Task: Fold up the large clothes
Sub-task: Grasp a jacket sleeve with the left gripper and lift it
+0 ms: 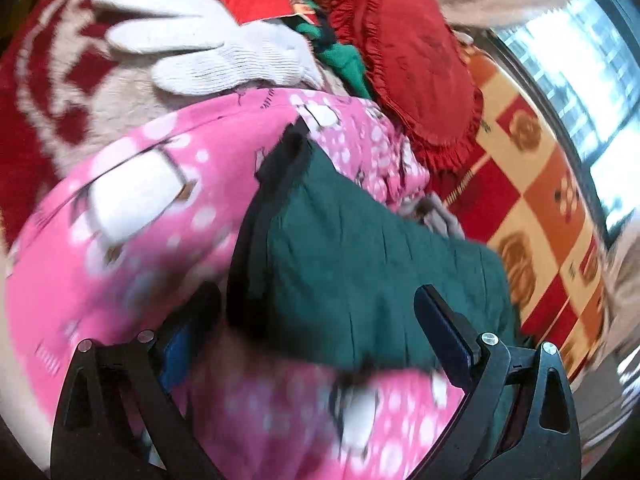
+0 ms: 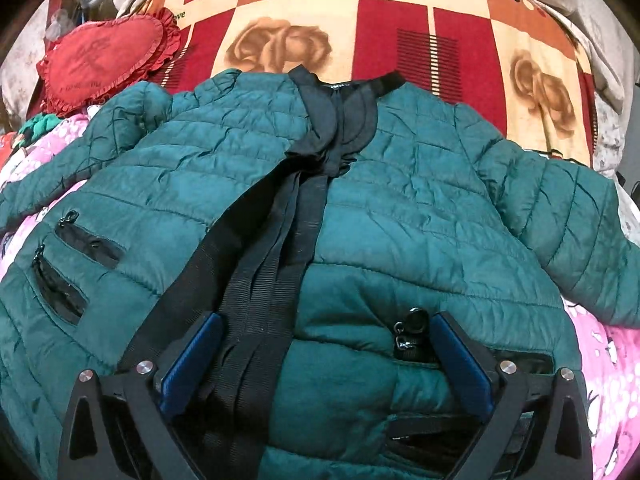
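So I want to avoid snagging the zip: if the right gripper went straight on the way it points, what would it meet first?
Most likely the green jacket itself: the open right gripper already straddles its front near the black zipper band, with a zip pull just inside the right finger. Depth is unclear.

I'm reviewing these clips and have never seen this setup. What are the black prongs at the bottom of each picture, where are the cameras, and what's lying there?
No robot here: a person holds a two-finger gripper in each hand, and a fisheye camera on each looks along its fingers. The left gripper is open over a sleeve of the green puffer jacket, which lies on a pink blanket. The right gripper is open over the jacket's spread front. Neither grips anything. Nearby are a white glove, a red heart cushion and a checked rose bedspread.
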### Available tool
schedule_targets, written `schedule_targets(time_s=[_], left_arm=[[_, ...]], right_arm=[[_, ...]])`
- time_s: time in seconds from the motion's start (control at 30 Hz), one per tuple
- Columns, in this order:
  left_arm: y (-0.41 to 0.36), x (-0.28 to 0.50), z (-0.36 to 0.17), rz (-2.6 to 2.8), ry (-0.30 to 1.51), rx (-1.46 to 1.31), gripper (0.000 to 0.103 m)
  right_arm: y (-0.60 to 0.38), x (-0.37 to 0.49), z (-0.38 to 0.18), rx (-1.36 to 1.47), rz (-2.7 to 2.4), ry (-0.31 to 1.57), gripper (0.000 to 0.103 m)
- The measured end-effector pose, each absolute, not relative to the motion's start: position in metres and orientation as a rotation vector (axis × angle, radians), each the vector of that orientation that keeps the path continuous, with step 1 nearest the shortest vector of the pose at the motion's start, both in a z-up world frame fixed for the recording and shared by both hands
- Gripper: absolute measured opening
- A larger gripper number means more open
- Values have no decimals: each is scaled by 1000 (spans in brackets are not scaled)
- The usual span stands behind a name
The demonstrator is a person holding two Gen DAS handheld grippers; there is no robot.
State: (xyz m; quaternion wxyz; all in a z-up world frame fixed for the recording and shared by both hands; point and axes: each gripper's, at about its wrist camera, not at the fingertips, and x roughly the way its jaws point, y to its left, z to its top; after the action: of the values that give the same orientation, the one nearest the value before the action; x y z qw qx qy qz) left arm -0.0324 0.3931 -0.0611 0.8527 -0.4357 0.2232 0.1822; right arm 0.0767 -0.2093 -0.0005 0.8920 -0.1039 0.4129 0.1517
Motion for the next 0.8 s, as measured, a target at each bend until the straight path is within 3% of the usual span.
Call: schedule_targets(time_s=[0.07,0.1,0.13,0.17,0.4,0.6,0.8], left_arm=[[399,-26,-60,374,471,-929,95],[399,-22,-58,361,477,-926,73],[398,-18,-56,329,502,-922,37],[396,-15,-55,318,525,-919,19],[380,-18,-33,350,479,-747,17],[389,-11,-35,370,507,-781,17],[367,-9,12,310,435,-722,17]], right_arm=[[-208,77,-1,-219,312,854,103],[-207,77,-2,-220,311,854,103],[-207,78,-2,-220,311,854,103],[-207,78,-2,-220,311,854,103],[-207,78,-3,-219,312,853,103],[-207,78,-3,-216,313,852,103],[-210,79,-2,-206,316,887,103]])
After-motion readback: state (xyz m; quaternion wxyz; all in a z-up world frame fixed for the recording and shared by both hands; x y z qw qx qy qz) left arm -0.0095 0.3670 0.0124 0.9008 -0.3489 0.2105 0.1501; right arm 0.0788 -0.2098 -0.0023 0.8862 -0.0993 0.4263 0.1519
